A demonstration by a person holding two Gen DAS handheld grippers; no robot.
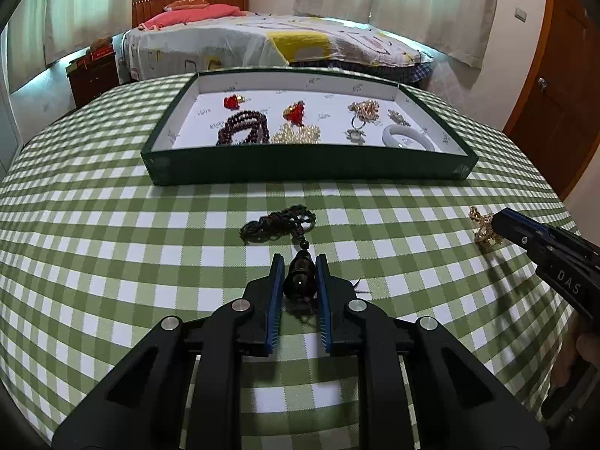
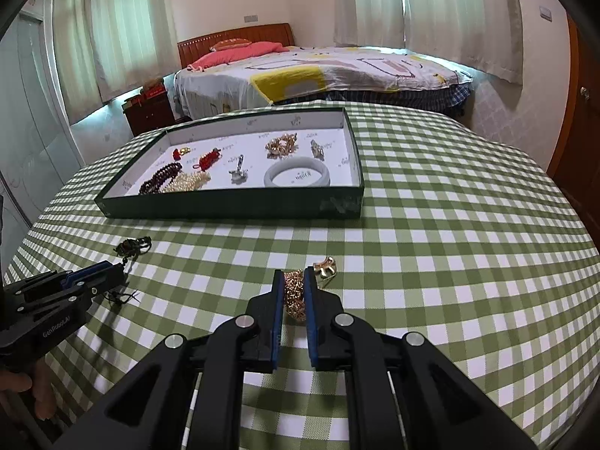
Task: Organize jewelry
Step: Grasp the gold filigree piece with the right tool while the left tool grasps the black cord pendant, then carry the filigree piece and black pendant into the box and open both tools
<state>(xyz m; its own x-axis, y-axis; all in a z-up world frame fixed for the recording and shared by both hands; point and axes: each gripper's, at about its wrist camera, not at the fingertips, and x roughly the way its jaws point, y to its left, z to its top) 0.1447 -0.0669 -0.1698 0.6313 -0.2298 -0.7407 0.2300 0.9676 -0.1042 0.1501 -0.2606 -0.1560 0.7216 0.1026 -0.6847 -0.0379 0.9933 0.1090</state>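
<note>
left tongs (image 1: 299, 262) around dark pendant (image 1: 299, 279)

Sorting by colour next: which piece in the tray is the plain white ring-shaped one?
The white bangle, lying flat at the tray's near right corner. It is a smooth, solid hoop; the other pieces are beaded, gold or red.

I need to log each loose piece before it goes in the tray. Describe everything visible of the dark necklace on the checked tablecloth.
The dark necklace is a thin, dark brown cord or fine bead strand bunched in a loose heap on the green checked tablecloth, in front of the green tray, not touching it. From the heap a short strand with a black bead leads to a glossy dark pendant with a frayed tassel behind. The left claw is shut on the pendant, its blue pads on both sides.
</note>
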